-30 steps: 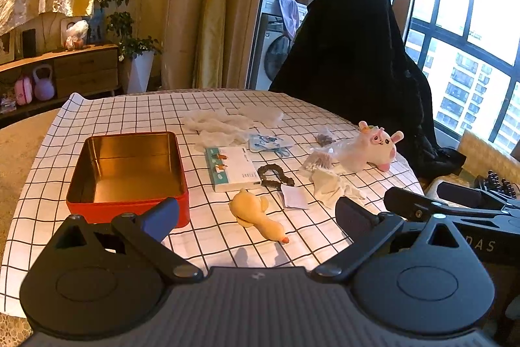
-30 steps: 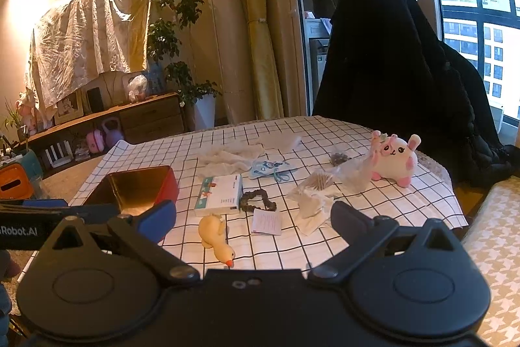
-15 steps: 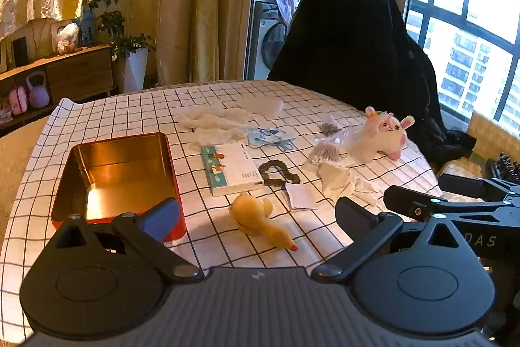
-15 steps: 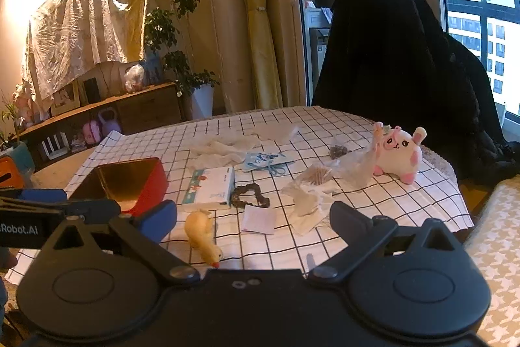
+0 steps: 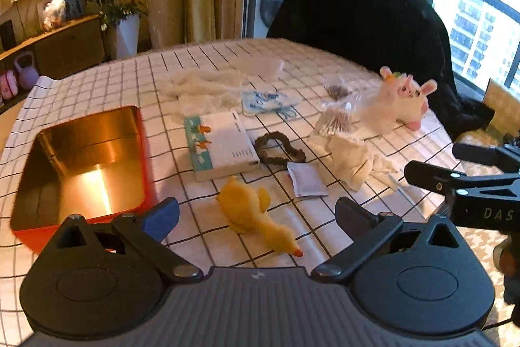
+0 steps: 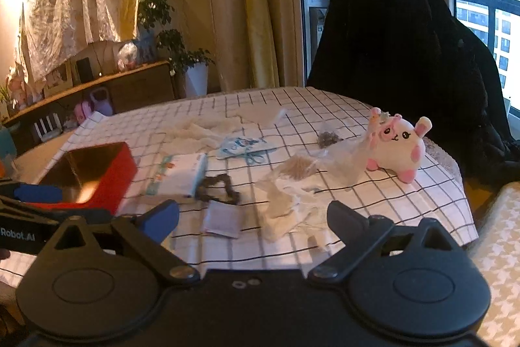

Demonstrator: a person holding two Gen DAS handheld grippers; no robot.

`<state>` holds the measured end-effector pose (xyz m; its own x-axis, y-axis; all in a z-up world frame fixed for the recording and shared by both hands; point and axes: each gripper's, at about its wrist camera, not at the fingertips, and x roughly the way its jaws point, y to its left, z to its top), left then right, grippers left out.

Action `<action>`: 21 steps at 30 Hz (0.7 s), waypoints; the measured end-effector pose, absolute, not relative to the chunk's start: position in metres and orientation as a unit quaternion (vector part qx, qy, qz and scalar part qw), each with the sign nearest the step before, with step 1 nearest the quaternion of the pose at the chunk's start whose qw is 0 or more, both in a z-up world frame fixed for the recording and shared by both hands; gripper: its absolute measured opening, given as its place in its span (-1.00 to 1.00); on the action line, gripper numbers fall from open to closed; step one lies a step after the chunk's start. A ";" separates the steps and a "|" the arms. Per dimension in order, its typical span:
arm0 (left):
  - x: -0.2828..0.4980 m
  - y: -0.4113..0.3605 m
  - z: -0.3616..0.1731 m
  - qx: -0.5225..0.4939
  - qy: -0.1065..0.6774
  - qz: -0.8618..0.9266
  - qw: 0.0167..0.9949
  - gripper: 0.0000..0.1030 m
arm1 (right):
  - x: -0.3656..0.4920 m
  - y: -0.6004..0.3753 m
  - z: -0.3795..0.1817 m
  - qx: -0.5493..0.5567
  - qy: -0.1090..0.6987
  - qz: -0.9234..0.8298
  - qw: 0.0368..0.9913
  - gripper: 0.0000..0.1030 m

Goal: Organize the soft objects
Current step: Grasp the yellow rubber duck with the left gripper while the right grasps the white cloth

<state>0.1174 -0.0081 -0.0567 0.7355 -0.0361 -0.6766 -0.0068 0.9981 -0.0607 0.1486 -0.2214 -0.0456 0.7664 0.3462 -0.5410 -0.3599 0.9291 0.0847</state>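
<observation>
Lay just ahead of left gripper [image 5: 256, 212]: yellow duck toy [image 5: 255, 215] on checked tablecloth [image 5: 325, 60], long axis slanting beak-right, near red tin [image 5: 81, 158]. Both jaws spread, empty; right gripper [image 6: 253, 221] farther.

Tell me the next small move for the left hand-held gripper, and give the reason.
Probably ease the left hand-held gripper forward and down onto the yellow duck toy. Its jaws stand open and empty, the duck lies on the checked tablecloth right between the fingers, nearest of the soft things, and the open red tin sits empty just to its left, ready to receive it.
</observation>
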 end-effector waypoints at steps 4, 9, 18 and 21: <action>0.143 -0.016 -0.074 -0.026 0.391 -0.005 0.920 0.98 | 0.174 -0.229 -0.058 -0.036 0.301 0.193 0.933 0.85; 0.170 -0.018 -0.096 -0.033 0.420 0.022 0.907 0.97 | 0.212 -0.237 -0.077 -0.048 0.337 0.199 0.919 0.79; 0.191 -0.017 -0.122 -0.040 0.451 0.051 0.890 0.52 | 0.261 -0.227 -0.107 -0.057 0.377 0.212 0.900 0.67; 0.194 -0.016 -0.129 -0.042 0.462 0.056 0.884 0.35 | 0.269 -0.220 -0.115 -0.063 0.382 0.212 0.897 0.57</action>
<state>0.1940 -0.0161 -0.1290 0.5669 0.0603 -0.8215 -0.1386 0.9901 -0.0230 0.2690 -0.2198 -0.1148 0.6185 0.3323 -0.7120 -0.4288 0.9021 0.0485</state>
